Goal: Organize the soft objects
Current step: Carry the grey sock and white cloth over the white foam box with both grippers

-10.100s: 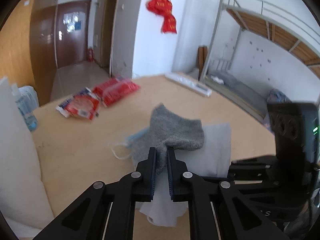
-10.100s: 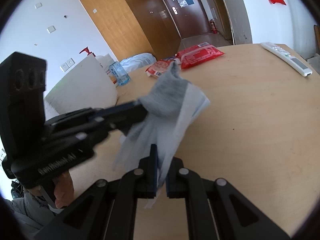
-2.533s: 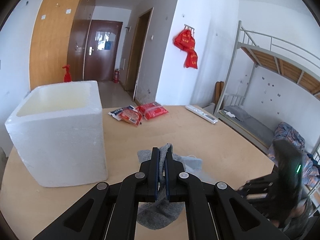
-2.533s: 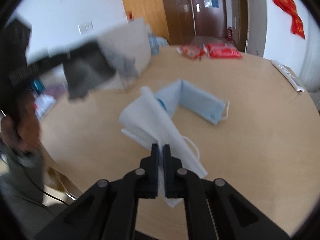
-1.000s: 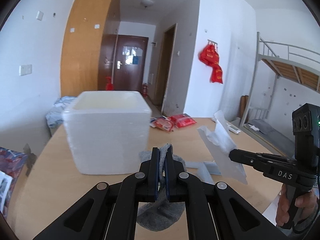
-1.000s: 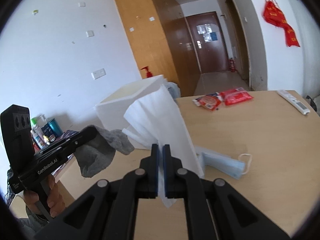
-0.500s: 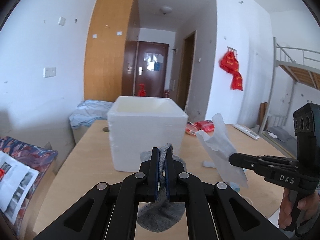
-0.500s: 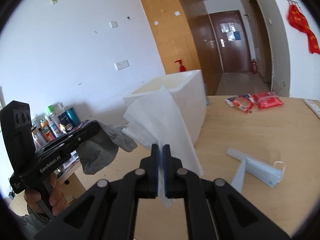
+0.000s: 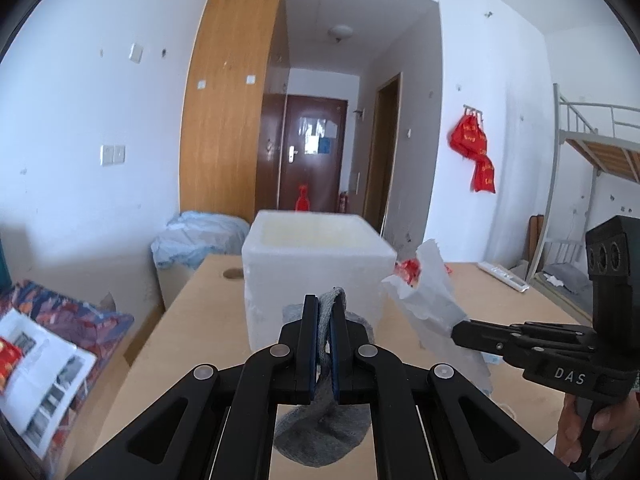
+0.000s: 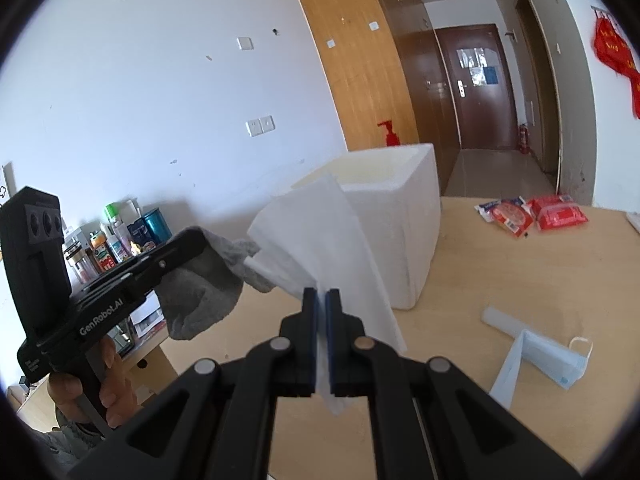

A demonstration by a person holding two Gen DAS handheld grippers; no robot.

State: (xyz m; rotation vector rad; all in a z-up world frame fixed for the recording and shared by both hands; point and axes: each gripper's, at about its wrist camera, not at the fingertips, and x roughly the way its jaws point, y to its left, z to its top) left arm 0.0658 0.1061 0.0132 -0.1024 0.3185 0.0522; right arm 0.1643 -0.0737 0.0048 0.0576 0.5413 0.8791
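I see the foam box [image 9: 316,276] dead ahead of my left gripper [image 9: 325,344], clamped on the grey sock [image 9: 320,436]; right gripper [image 10: 322,344] pinches the white tissue [image 10: 324,240], box ahead-right.

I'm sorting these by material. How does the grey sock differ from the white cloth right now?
The grey sock is dark and knitted; the white cloth is pale, thin and smooth. The sock droops in a slack bunch from the left tool, while the cloth fans stiffly upward from the right tool. The sock looks thicker, the cloth flat and sheet-like. Both are soft, clamped in shut jaws, and held in the air near the white foam box.
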